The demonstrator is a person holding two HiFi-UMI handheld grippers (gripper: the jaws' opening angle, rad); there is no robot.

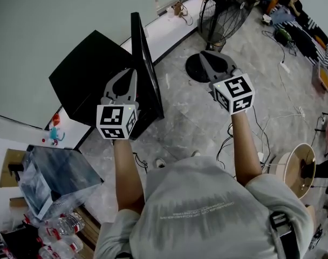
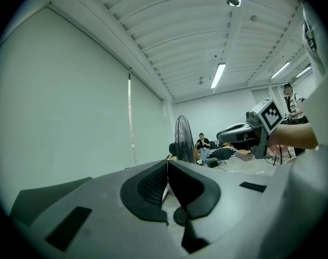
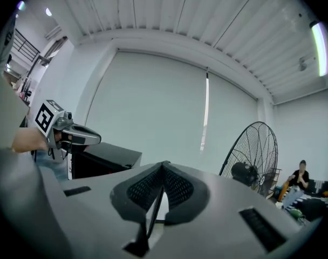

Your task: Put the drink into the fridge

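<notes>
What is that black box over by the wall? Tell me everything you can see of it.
The fridge is a matt black cabinet, upright on the grey floor beside the pale wall. Its door stands open, seen edge-on; the inside is hidden. Nothing seems to touch it; the left gripper only overlaps it in the head view.
</notes>
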